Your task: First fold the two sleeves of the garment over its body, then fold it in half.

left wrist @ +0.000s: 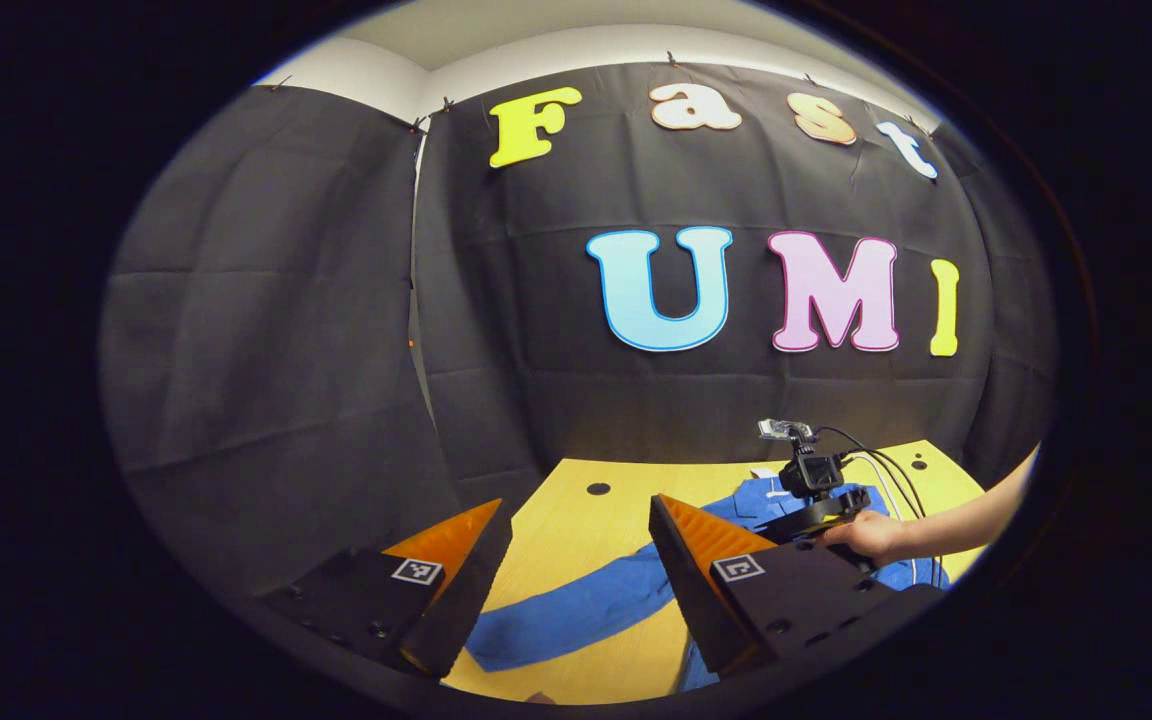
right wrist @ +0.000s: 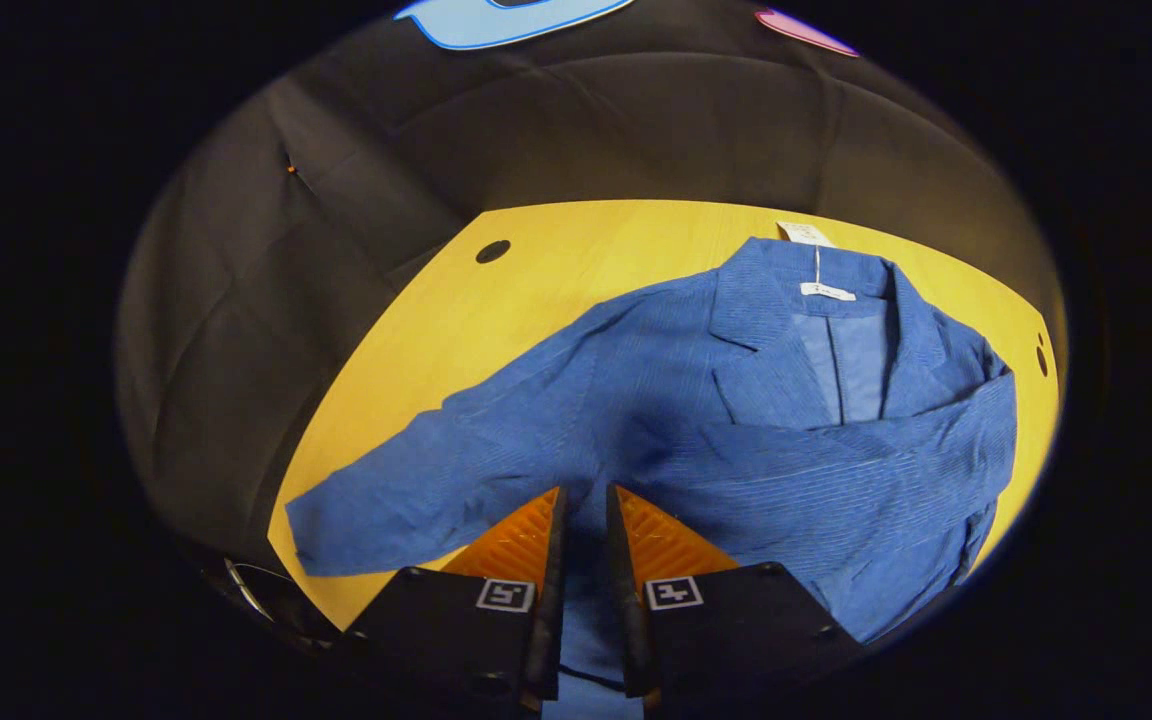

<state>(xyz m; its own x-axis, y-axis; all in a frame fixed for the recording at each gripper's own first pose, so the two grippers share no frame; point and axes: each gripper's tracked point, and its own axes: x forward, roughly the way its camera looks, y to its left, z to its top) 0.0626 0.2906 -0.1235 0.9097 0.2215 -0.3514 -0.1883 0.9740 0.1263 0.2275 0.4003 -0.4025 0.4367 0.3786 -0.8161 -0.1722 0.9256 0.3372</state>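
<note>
A blue jacket (right wrist: 736, 400) lies face up on the yellow table (right wrist: 536, 260), collar toward the far edge. One sleeve (right wrist: 836, 450) is folded across the body from the right of the right gripper view; the other sleeve (right wrist: 406, 480) lies spread out to the left. My right gripper (right wrist: 586, 495) hangs over the jacket's middle, its fingers nearly together with blue cloth of the folded sleeve's end in the narrow gap. My left gripper (left wrist: 576, 520) is wide open with nothing in it, above the spread sleeve (left wrist: 576, 605). Farther off, a hand (left wrist: 866, 535) holds the right gripper (left wrist: 806, 520).
Black cloth walls close the booth behind and to the left of the table. The tabletop has small round holes (right wrist: 493, 250) near its far corners. A white tag (right wrist: 804, 233) sticks out past the collar. Cables (left wrist: 886, 470) trail from the right gripper.
</note>
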